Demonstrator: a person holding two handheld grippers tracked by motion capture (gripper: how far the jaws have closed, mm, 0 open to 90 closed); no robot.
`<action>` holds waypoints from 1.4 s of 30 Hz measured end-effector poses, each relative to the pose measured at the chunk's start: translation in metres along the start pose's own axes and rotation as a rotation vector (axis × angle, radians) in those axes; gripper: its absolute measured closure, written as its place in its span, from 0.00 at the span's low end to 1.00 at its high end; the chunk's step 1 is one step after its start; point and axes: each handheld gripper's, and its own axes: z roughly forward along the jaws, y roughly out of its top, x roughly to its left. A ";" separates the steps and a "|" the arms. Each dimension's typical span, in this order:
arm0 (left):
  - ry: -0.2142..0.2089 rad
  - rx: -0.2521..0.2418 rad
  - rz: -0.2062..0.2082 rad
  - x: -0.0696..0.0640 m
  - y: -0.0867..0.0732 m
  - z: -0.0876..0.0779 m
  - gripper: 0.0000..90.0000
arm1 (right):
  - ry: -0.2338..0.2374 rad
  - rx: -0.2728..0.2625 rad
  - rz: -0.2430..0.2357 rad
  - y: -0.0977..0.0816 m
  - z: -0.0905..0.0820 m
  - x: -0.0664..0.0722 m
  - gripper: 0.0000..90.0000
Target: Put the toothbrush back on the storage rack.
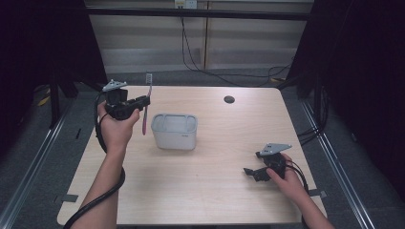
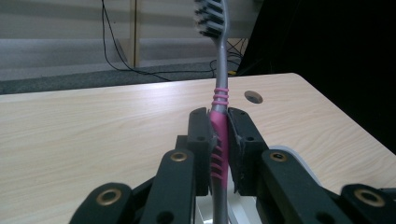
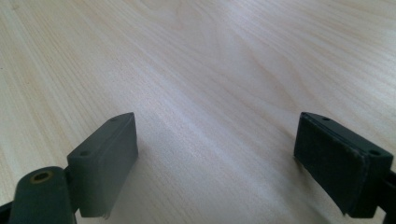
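The left gripper (image 1: pixel 143 101) is clenching a pink and grey toothbrush (image 1: pixel 146 102) by the pink part of its handle, and in the left gripper view its two black pads (image 2: pixel 201 140) are pressing on the handle (image 2: pixel 219 140) from either side, with the bristle head (image 2: pixel 210 17) pointing up and the tail of the handle hanging down below the jaws. From the high view the brush is standing nearly upright in the air, off the table (image 1: pixel 215 200), just beside the left edge of a pale grey box (image 1: pixel 175 131) that is sitting open-topped near the middle of the table; the lower tip of the handle is hanging beside the box's near left corner, not inside it as far as I can tell. The right gripper (image 1: pixel 251 172) is resting low over the table near the front right, well apart from the box, and in the right gripper view its jaws are standing wide apart with nothing but bare wood (image 3: pixel 196 70) between them. Judging from this, the pick-up is done and the brush is being held firmly; what seems to be left is carrying it over the rim of the box, lowering it in and letting go. The right hand (image 1: pixel 291 183) is taking no part in this step so far
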 end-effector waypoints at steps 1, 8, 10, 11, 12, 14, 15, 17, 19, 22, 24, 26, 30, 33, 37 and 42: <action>-0.002 -0.006 -0.001 0.000 0.001 0.000 0.90 | 0.000 0.000 0.000 0.000 0.000 0.000 0.14; -0.002 -0.007 0.012 -0.004 0.004 0.007 0.90 | 0.000 0.000 0.000 0.000 0.000 0.000 0.14; 0.003 -0.014 0.010 -0.004 0.005 0.009 0.90 | 0.000 0.000 0.000 0.000 0.000 0.000 0.14; 0.003 -0.014 0.010 -0.004 0.005 0.009 0.90 | 0.000 0.000 0.000 0.000 0.000 0.000 0.14; 0.006 -0.010 0.015 -0.005 0.008 0.010 0.90 | 0.000 0.000 0.000 0.000 0.000 0.000 0.14; 0.002 -0.009 0.016 -0.005 0.010 0.012 0.90 | 0.000 0.000 0.001 0.000 0.000 0.000 0.14; 0.000 -0.011 0.015 -0.006 0.011 0.013 0.90 | 0.000 0.000 0.000 0.000 0.000 0.000 0.14; -0.001 -0.012 0.015 -0.007 0.011 0.014 0.90 | 0.000 0.000 0.000 0.000 0.000 0.000 0.14; 0.002 -0.016 0.023 -0.008 0.013 0.017 0.90 | 0.000 0.000 0.000 0.000 0.000 0.000 0.14; 0.005 -0.016 0.026 -0.008 0.015 0.019 0.90 | 0.000 0.000 0.000 0.000 0.000 0.000 0.14; 0.001 -0.024 0.019 -0.007 0.015 0.021 0.90 | 0.000 0.000 0.000 0.000 0.000 0.000 0.14; 0.006 -0.027 0.024 -0.007 0.015 0.023 0.90 | 0.000 0.000 0.000 0.000 0.000 0.000 0.14; -0.002 -0.034 0.010 -0.006 0.015 0.027 0.90 | 0.000 0.000 0.000 0.000 0.000 0.000 0.14; 0.001 -0.034 0.013 -0.006 0.014 0.029 0.90 | 0.000 0.000 0.000 0.000 0.000 0.000 0.14; 0.004 -0.035 0.010 -0.006 0.011 0.034 0.90 | 0.000 0.000 0.000 0.000 0.000 0.000 0.14; 0.011 -0.032 0.013 -0.006 0.007 0.041 0.90 | 0.000 -0.001 -0.002 0.000 0.000 0.000 0.14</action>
